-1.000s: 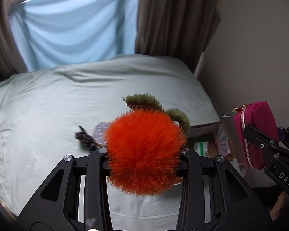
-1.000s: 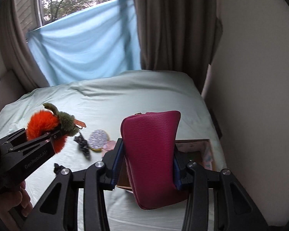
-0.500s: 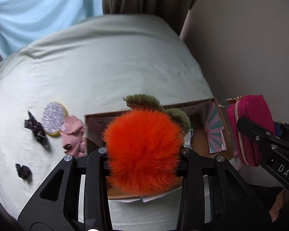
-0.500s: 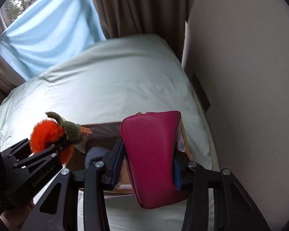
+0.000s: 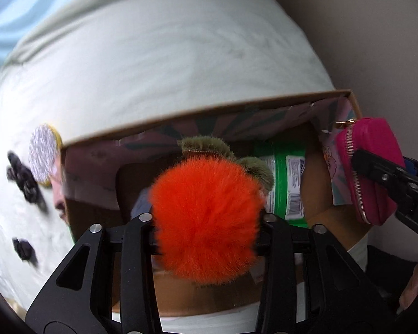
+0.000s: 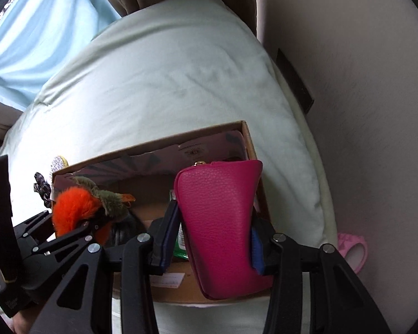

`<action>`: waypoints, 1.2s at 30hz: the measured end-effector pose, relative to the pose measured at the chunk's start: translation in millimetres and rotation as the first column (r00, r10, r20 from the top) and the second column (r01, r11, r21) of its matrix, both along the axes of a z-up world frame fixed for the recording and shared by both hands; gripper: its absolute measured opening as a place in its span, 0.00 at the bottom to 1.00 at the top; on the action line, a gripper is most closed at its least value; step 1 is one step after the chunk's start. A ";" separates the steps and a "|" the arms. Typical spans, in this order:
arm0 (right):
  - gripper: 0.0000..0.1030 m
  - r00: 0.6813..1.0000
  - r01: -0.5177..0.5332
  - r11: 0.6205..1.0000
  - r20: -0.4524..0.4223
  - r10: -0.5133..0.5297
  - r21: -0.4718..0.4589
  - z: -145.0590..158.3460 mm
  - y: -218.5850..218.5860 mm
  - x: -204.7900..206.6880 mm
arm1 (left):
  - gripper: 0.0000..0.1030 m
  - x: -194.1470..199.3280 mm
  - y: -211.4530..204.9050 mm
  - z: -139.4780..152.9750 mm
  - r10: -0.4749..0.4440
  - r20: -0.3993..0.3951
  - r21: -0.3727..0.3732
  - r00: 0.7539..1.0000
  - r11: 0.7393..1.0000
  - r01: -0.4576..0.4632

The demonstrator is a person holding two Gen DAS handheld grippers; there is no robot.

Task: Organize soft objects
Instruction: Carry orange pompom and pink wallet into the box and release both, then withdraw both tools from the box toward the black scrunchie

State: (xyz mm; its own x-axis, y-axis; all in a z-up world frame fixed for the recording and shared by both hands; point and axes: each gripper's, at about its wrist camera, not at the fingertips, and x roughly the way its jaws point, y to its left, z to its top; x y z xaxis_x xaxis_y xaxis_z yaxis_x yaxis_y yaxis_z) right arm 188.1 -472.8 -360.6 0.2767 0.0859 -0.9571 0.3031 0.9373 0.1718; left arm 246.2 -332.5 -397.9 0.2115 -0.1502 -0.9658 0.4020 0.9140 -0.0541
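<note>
A bed covered in a pale green sheet [image 6: 164,64] was observed beside a beige wall, with an open cardboard box [image 5: 209,111] set on its near right part. The left gripper [image 5: 206,220] was held over the box; its jaws had just been opening, though the orange fur pompom [image 5: 206,217] was still seen between them. The right gripper [image 6: 213,236] was found closed on a magenta zip pouch [image 6: 220,222] above the box's right end, its jaws having just eased slightly. A green packet [image 5: 288,186] was noted inside the box. A glitter disc [image 5: 43,151] and dark scrunchies [image 5: 23,178] lay left of it.
</note>
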 end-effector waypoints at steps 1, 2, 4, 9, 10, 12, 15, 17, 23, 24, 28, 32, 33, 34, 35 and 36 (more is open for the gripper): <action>0.49 1.000 -0.003 1.000 0.008 0.003 0.014 -0.3 -0.4 1.2 | 0.63 -1.4 -2.3 2.6 -0.019 0.017 0.017 1.000 1.000 0.019; 0.57 1.000 -0.007 1.000 0.013 0.007 0.018 -0.7 -1.0 3.4 | 0.97 -3.6 -5.2 5.6 -0.045 0.036 0.043 0.998 0.998 0.043; 1.00 0.999 -0.003 1.000 0.052 0.003 0.001 4.4 -2.6 4.1 | 1.00 -6.2 -6.4 7.9 -0.070 0.069 0.069 0.995 0.995 0.065; 1.00 0.996 -0.009 1.000 0.089 0.009 0.001 11.9 -3.1 3.7 | 1.00 -6.7 3.6 1.6 -0.054 0.016 0.042 0.998 0.998 0.053; 1.00 0.996 -0.016 1.000 0.086 0.015 0.002 12.1 -1.8 2.8 | 1.00 -7.4 5.8 1.8 -0.050 0.011 0.038 0.999 0.998 0.049; 1.00 0.996 -0.021 1.000 0.091 0.021 0.003 14.1 -0.4 1.0 | 1.00 -8.7 4.7 6.7 -0.045 0.017 0.036 0.999 0.998 0.044; 1.00 0.993 -0.021 1.000 0.112 0.022 -0.005 19.5 2.7 -3.4 | 1.00 -10.9 5.0 16.7 -0.037 0.026 0.022 0.999 0.999 0.037; 1.00 0.993 -0.025 1.000 0.117 0.026 -0.012 25.7 6.2 -6.9 | 1.00 -14.1 10.1 26.9 -0.032 0.036 0.015 0.999 0.999 0.032; 1.00 0.984 -0.028 0.999 0.174 0.033 -0.027 66.2 19.2 -21.2 | 1.00 -31.2 34.4 78.7 -0.009 0.080 -0.035 0.997 0.999 0.012; 1.00 0.983 -0.037 0.998 0.181 0.043 -0.041 75.0 22.9 -23.8 | 1.00 -34.3 39.2 88.9 -0.001 0.089 -0.049 0.996 0.999 0.005; 1.00 0.969 -0.065 0.993 0.230 0.086 -0.099 117.9 40.8 -37.7 | 1.00 -49.0 60.9 133.9 0.033 0.135 -0.099 0.990 0.995 -0.019; 1.00 0.951 -0.078 0.988 0.286 0.113 -0.133 160.7 61.3 -54.2 | 1.00 -66.5 92.5 182.0 0.063 0.206 -0.134 0.976 0.990 -0.036; 1.00 0.946 -0.081 0.987 0.302 0.121 -0.141 171.4 67.8 -58.9 | 1.00 -70.5 99.6 191.3 0.071 0.220 -0.139 0.973 0.989 -0.041; 1.00 0.939 -0.083 0.985 0.318 0.129 -0.153 182.0 74.6 -63.7 | 1.00 -75.2 108.5 201.4 0.080 0.234 -0.141 0.969 0.989 -0.048; 1.00 0.931 -0.085 0.982 0.337 0.140 -0.171 194.8 84.1 -70.1 | 1.00 -80.1 118.4 211.4 0.091 0.244 -0.136 0.965 0.989 -0.059; 1.00 0.926 -0.087 0.980 0.349 0.147 -0.181 203.3 91.2 -74.7 | 1.00 -84.8 128.8 220.8 0.103 0.251 -0.133 0.963 0.989 -0.071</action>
State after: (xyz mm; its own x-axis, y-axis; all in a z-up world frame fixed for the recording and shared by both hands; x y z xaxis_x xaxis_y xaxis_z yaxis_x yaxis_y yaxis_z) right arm 113.4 -381.6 -157.3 0.6012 -0.0066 -0.7991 0.1356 0.9863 0.0939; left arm 161.4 -203.7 -177.1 0.4669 -0.2336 -0.8529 0.3364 0.9389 -0.0731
